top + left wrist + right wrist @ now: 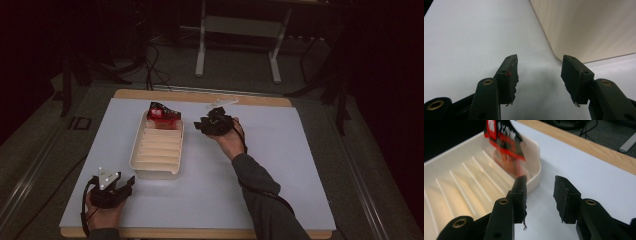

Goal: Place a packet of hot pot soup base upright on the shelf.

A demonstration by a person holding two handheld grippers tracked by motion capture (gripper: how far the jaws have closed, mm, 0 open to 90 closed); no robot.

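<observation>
The right gripper is held spread and empty just beside the far end of the cream ribbed tray, where the red snack packet stands, so a release step is judged complete and withdrawal is called for next. The left gripper is likewise spread, idle beside the tray's near corner, over a white sheet on a wood-edged table in a dark room.

Dim room, dark vignette around the lit white rectangular table sheet, soft grainy high view, red-and-black printed foil packet motion-blurred above the ribbed cream plastic tray, faint soft shadows beneath black jaws
</observation>
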